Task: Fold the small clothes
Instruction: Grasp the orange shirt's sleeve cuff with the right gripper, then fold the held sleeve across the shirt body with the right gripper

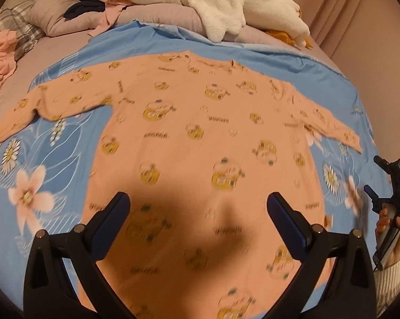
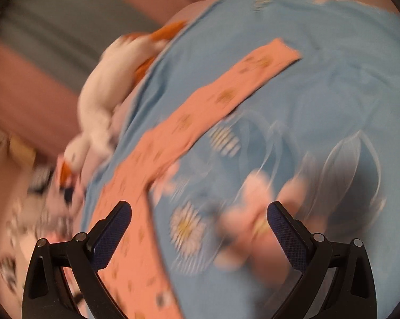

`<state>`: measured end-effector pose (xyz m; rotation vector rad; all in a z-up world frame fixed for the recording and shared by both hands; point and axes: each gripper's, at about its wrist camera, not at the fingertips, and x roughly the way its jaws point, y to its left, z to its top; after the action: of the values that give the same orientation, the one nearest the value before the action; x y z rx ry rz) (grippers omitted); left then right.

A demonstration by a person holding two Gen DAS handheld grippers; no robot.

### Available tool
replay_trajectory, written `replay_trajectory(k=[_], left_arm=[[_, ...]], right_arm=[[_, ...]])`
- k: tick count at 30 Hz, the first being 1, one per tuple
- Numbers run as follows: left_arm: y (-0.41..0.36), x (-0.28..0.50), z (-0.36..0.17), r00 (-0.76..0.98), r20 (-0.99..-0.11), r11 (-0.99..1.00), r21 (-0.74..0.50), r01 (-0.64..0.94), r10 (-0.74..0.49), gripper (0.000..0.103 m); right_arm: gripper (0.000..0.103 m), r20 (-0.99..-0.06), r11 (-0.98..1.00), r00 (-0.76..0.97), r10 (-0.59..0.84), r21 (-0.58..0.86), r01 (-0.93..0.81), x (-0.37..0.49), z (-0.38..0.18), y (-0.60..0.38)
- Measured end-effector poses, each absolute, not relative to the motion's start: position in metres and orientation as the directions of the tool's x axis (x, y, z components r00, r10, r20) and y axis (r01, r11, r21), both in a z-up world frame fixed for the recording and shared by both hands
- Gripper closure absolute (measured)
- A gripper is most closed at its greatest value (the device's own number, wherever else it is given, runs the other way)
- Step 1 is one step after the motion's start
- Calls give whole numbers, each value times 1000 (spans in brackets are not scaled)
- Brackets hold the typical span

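A small orange long-sleeved shirt (image 1: 200, 138) with a yellow print lies flat, sleeves spread, on a blue flowered sheet (image 1: 40, 164). My left gripper (image 1: 197, 207) is open and empty, hovering over the shirt's lower middle. My right gripper (image 2: 198, 215) is open and empty, above the sheet beside the shirt's right edge; the right sleeve (image 2: 221, 93) stretches away ahead of it. The right gripper also shows at the right edge of the left wrist view (image 1: 391, 183), held in a hand. The right wrist view is blurred.
A white plush goose (image 1: 226, 2) lies along the far edge of the bed on mauve pillows (image 1: 67, 16). A pile of pink and dark clothes (image 1: 93, 2) sits at the far left, more pink cloth (image 1: 0, 53) at the left edge. Pink curtains (image 1: 346, 5) hang behind.
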<state>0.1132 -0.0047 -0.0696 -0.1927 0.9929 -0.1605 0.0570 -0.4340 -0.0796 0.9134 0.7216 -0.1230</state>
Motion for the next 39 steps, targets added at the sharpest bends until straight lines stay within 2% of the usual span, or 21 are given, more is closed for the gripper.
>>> replay_trajectory(k=[4,7,14,16,21,23,25,26,29,32,37,39], left_arm=[[-12,139,-71,535,-803,957,-286,41,-263,1],[-19,155,-70,540,-797,955,-292,48,-271,1],[-30,189,-69,542,-797,958,-280,57,-265,1],[-30,198,-70,539,-799,957,-287,50,-268,1],[-28,212,-75,537,-802,955,-295,27,-263,1],[-25,216,-78,531,-805,953,-302,15,-263,1],[-21,219,-82,523,-811,952,-306,1,-261,1],[-19,220,-83,522,-813,952,-306,-4,-259,1],[-12,222,-84,523,-814,952,-307,-15,-254,1],[-2,223,-83,525,-809,944,-328,-31,-264,1],[24,218,-74,542,-788,922,-383,-60,-292,1],[33,218,-71,540,-782,911,-407,-61,-313,1]], right_arm=[[22,-590,570,787,179,714,406,83,-85,-469],[32,-574,523,800,176,743,418,101,-92,-488],[45,-584,421,797,154,769,482,132,-121,-522],[53,-570,390,810,138,783,484,137,-128,-530],[58,-550,385,828,111,792,475,151,-128,-545],[68,-562,395,822,89,778,489,153,-128,-549],[91,-582,396,811,60,759,516,153,-129,-554],[95,-597,398,801,43,745,535,152,-128,-555],[95,-615,539,789,1,665,517,159,-105,-537],[95,-602,735,798,-27,530,424,173,-62,-497],[95,-545,924,837,39,339,178,199,9,-398],[95,-541,976,839,64,211,61,210,30,-341]])
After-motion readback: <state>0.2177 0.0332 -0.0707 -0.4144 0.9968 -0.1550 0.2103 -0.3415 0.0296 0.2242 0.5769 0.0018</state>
